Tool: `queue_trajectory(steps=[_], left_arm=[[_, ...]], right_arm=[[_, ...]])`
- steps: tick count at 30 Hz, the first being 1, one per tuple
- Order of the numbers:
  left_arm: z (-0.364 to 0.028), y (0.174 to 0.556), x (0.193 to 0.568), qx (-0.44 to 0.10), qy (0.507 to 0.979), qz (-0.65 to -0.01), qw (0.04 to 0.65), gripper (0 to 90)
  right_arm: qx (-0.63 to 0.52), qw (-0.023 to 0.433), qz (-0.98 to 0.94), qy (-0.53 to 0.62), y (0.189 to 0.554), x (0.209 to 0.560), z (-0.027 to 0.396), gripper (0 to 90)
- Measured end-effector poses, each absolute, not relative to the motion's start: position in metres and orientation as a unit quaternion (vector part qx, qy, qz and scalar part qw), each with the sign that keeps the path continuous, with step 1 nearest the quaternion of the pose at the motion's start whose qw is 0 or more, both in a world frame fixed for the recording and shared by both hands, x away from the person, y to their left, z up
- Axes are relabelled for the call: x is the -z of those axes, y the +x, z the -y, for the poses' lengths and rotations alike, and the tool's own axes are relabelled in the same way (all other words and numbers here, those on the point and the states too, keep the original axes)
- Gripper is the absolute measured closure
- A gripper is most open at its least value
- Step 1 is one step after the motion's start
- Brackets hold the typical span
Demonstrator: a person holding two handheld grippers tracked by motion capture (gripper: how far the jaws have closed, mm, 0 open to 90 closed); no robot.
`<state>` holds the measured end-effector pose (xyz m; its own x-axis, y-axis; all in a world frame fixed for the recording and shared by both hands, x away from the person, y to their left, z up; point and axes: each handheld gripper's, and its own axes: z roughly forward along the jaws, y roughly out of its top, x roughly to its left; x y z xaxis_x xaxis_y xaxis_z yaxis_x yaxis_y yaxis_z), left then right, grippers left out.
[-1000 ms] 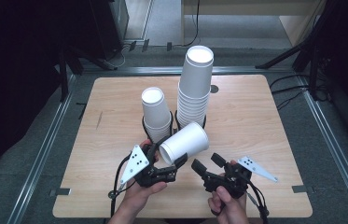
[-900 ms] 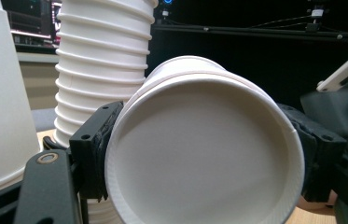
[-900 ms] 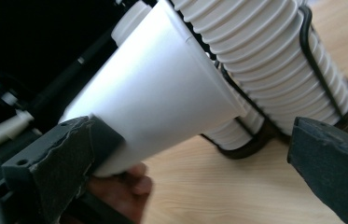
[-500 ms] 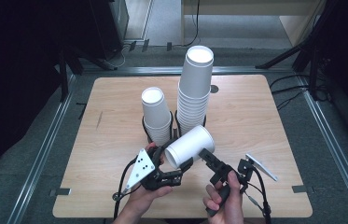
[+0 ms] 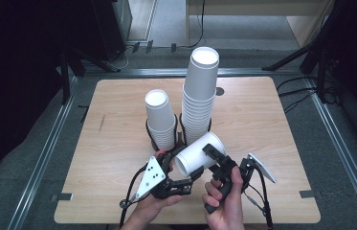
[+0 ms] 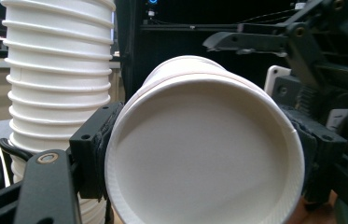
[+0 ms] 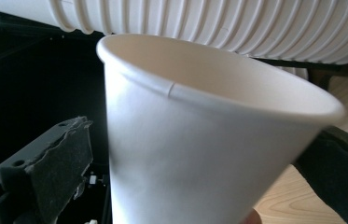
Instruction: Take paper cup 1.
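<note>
My left claw (image 5: 193, 176) is clamped on the cup's (image 5: 200, 154) base, held tilted over the table's (image 5: 281, 143) near edge, right claw (image 5: 214, 160) apart astride its wall; I judge it light, thin, crushable, best gripped gently near the rim.

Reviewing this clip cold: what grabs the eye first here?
A single white paper cup lies on its side in mid-air near the table's front edge, clamped at its base by the left hand-held gripper, with the right hand-held gripper at its rim. Behind it stand a tall cup stack and a shorter stack.
</note>
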<state>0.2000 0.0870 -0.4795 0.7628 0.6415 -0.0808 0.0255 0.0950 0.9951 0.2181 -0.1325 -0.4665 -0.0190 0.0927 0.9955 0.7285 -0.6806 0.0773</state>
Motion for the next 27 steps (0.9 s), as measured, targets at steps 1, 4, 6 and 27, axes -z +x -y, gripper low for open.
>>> queue_trajectory(steps=[1,4,6,27], left_arm=[[-0.086,0.2,0.48,-0.223,0.636,-0.262,0.691,23.1],[-0.085,0.199,0.48,-0.222,0.637,-0.26,0.691,23.1],[-0.084,0.199,0.481,-0.225,0.639,-0.259,0.689,23.1],[-0.093,0.204,0.48,-0.193,0.666,-0.282,0.663,9.2]], right_arm=[[0.64,0.25,0.311,-0.656,0.219,0.467,0.132,0.0],[0.639,0.262,0.306,-0.655,0.222,0.468,0.13,0.0],[0.64,0.267,0.303,-0.654,0.225,0.469,0.129,0.0],[0.67,0.198,0.296,-0.652,0.226,0.48,0.131,15.7]])
